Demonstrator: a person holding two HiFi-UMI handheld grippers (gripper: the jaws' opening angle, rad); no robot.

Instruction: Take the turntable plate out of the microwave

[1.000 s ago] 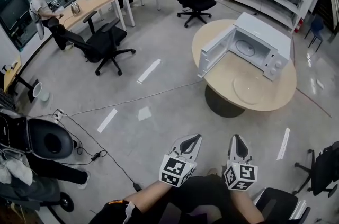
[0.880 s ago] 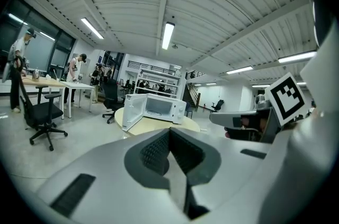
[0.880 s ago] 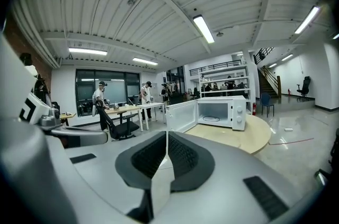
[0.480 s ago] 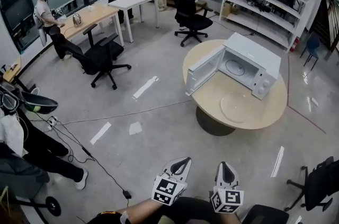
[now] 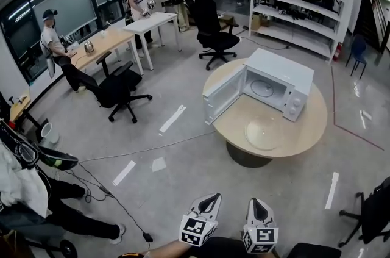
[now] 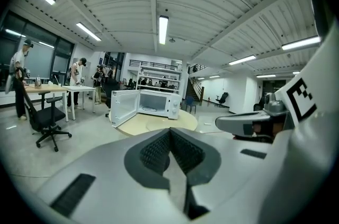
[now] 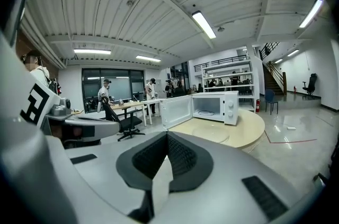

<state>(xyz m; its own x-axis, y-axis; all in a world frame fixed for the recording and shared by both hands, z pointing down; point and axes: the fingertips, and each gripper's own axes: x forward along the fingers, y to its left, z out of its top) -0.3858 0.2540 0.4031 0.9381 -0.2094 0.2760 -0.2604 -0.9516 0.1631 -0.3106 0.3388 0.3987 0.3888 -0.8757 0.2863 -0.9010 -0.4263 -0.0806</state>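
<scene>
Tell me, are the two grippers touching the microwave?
Apart. The head view shows the left gripper and right gripper low in frame, with a stretch of floor between them and the microwave on the round table.

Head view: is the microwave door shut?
No, the door of the microwave stands wide open toward the camera, showing the cavity, on the round table.
</scene>
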